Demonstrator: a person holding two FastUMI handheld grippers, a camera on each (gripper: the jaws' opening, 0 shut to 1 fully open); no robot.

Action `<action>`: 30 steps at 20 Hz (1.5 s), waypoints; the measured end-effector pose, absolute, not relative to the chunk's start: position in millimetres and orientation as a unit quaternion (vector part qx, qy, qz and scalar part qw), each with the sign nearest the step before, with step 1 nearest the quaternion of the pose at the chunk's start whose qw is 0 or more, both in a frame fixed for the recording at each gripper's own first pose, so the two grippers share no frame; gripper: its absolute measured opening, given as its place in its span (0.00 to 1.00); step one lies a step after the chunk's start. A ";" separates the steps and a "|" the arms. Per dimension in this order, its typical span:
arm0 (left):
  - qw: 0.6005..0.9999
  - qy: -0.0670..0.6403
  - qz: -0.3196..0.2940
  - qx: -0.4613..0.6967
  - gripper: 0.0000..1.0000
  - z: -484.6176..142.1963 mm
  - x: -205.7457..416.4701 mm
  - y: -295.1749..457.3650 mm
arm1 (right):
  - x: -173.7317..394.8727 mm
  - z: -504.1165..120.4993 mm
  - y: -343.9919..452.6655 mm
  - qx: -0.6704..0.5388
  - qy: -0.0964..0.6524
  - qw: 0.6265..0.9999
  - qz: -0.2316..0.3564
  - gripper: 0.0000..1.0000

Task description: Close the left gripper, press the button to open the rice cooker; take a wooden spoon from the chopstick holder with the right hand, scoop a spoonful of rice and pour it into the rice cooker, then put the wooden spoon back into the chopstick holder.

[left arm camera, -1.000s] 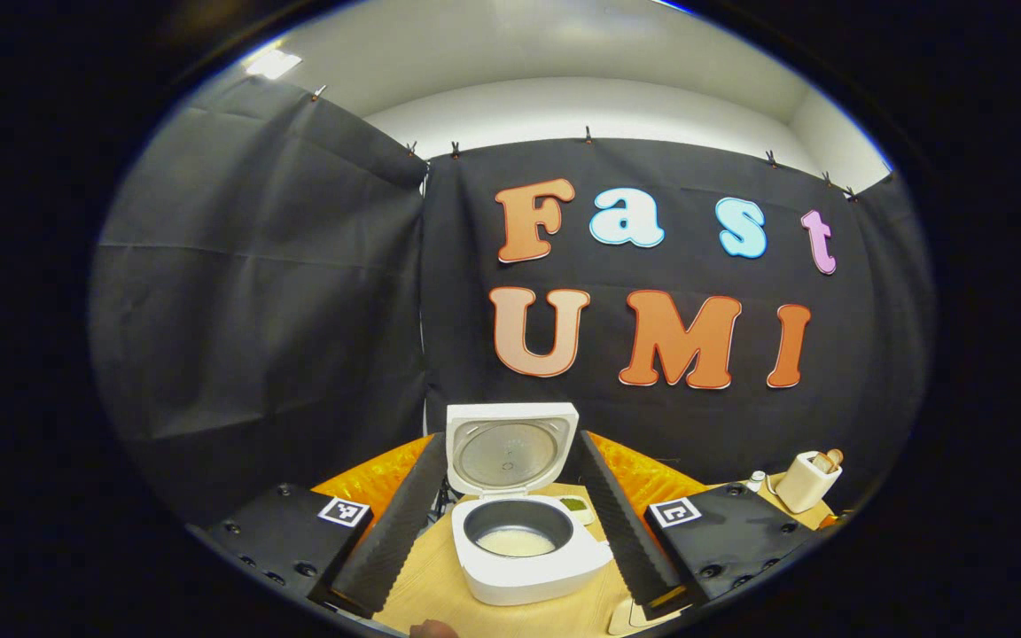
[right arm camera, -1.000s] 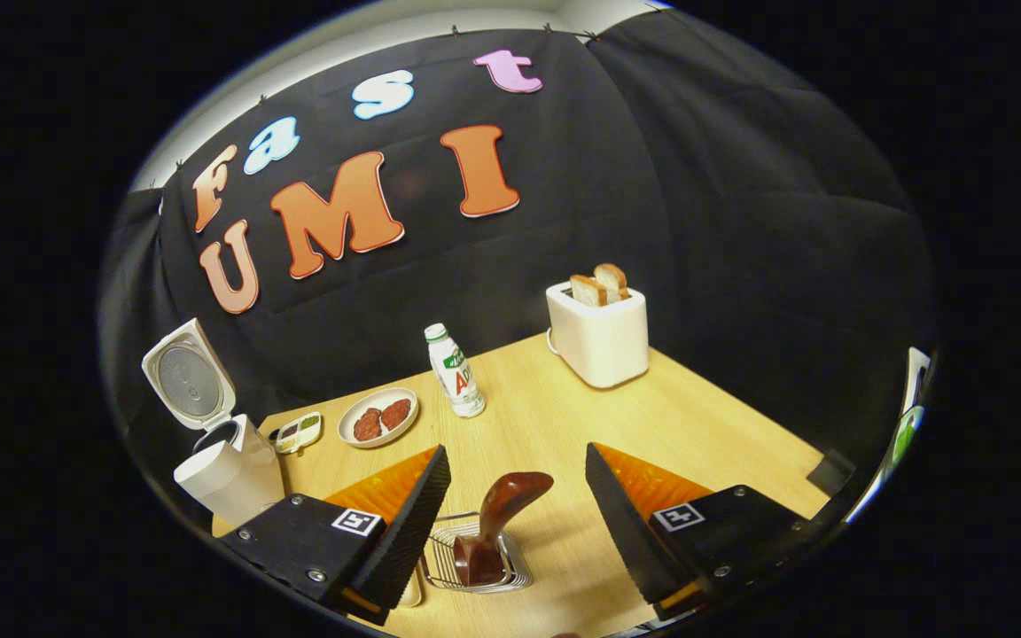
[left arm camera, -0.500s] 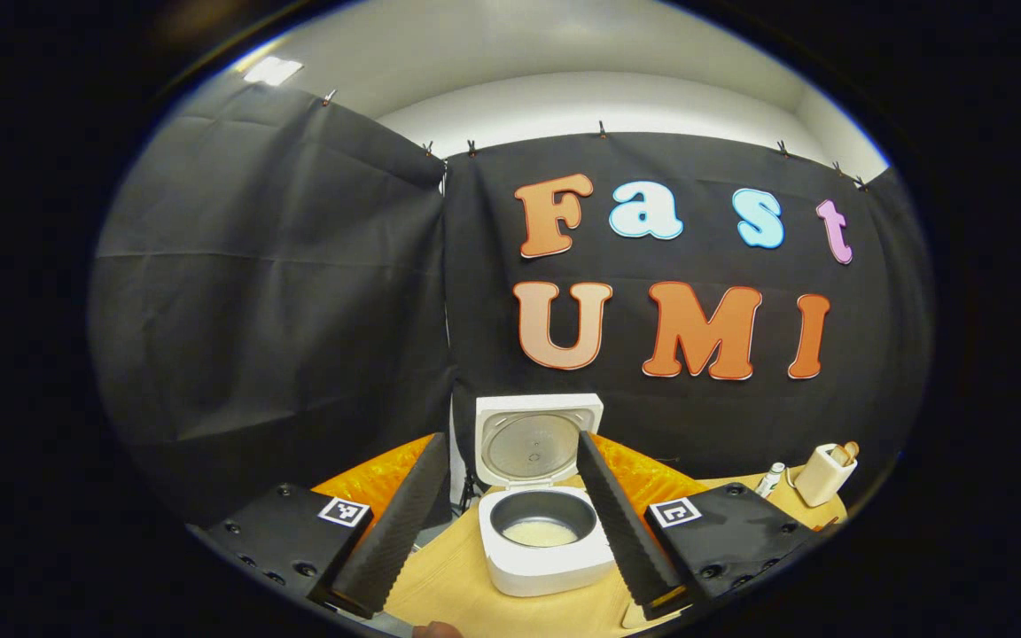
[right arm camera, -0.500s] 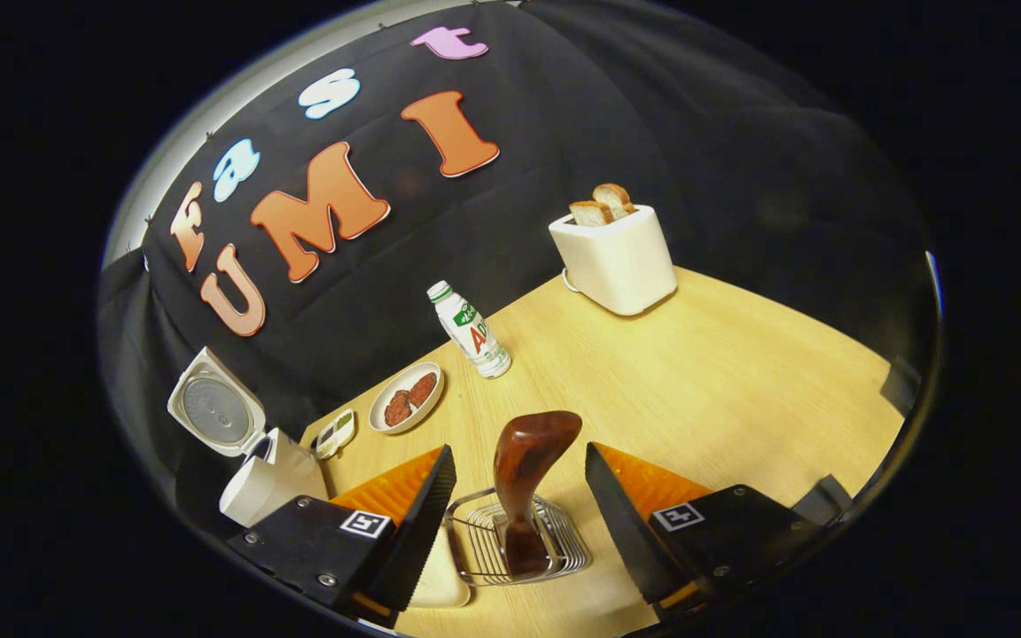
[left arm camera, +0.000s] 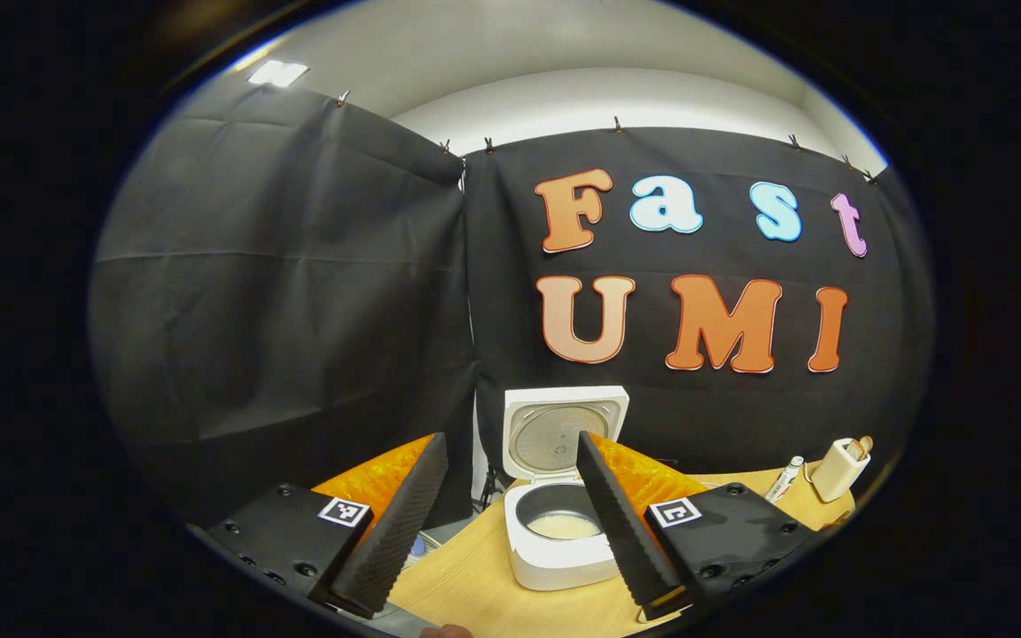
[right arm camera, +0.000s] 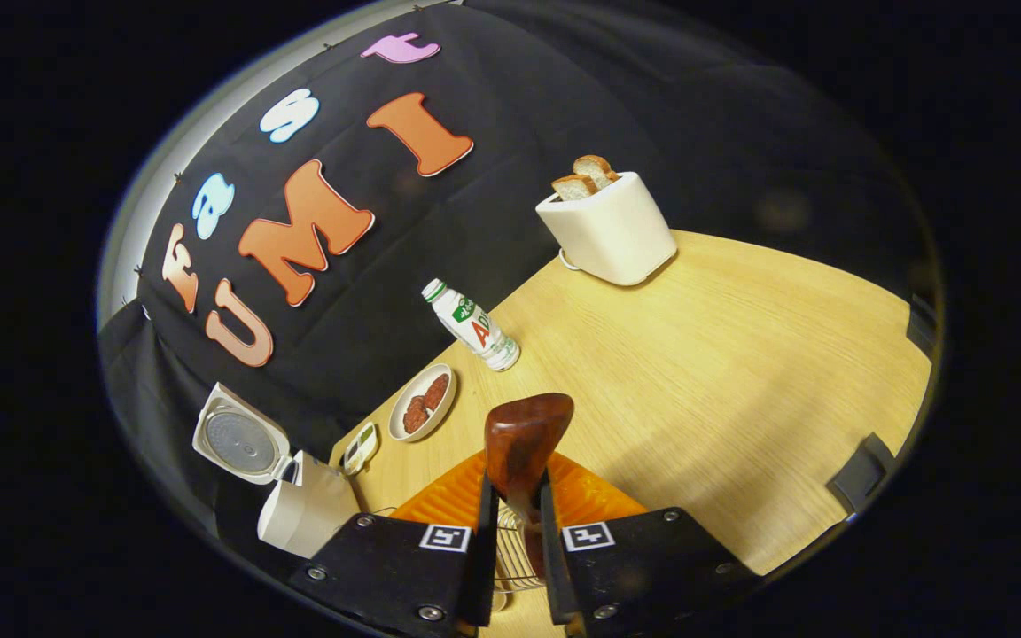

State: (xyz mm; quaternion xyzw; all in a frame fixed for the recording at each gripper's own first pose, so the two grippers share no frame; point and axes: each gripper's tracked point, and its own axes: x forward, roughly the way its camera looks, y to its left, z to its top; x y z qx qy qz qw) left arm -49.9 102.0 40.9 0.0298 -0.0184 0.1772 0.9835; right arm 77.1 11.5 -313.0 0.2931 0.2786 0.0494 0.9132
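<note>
The white rice cooker (left arm camera: 555, 558) stands with its lid (left arm camera: 564, 430) raised, and some white rice (left arm camera: 564, 527) lies in its grey pot. My left gripper (left arm camera: 509, 439) hovers in front of it, open and holding nothing. In the right gripper view, a dark brown wooden spoon (right arm camera: 524, 434) stands in the wire chopstick holder (right arm camera: 503, 554). My right gripper (right arm camera: 515, 540) is shut on the spoon's shaft, just above the holder. The rice cooker (right arm camera: 302, 509) sits far to that view's left.
On the wooden table (right arm camera: 723, 354) stand a white toaster (right arm camera: 604, 226) with two bread slices, a small white bottle (right arm camera: 473, 326), a plate (right arm camera: 422, 403) with brown pieces and a small dish (right arm camera: 360, 447). The toaster (left arm camera: 838, 465) and the bottle (left arm camera: 787, 478) are right of the cooker.
My right gripper dropped toward the holder and shut on the wooden spoon. The left gripper drifted left and stayed open, so the cooker now sits further right in its view.
</note>
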 end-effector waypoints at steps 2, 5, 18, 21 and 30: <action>0.984 -0.016 0.176 0.027 0.99 39.3 -49.8 103.8 | 77.4 -311.6 10.9 0.273 0.278 0.920 0.048 0.19; 0.985 -0.008 0.169 0.026 1.00 31.6 -47.1 102.5 | 79.6 -305.9 10.6 0.247 0.274 0.928 0.047 0.09; 0.991 -0.008 0.133 0.014 1.00 25.7 -22.1 124.4 | 75.4 -179.1 40.9 0.148 0.178 0.970 0.077 0.02; 0.992 -0.009 0.121 0.018 0.99 26.3 -18.8 132.1 | 65.0 -158.1 71.8 0.119 0.157 0.975 0.106 0.02; 0.994 0.001 0.110 0.020 0.99 18.9 -13.9 161.5 | 39.6 -179.7 170.3 0.032 0.151 0.972 0.176 0.02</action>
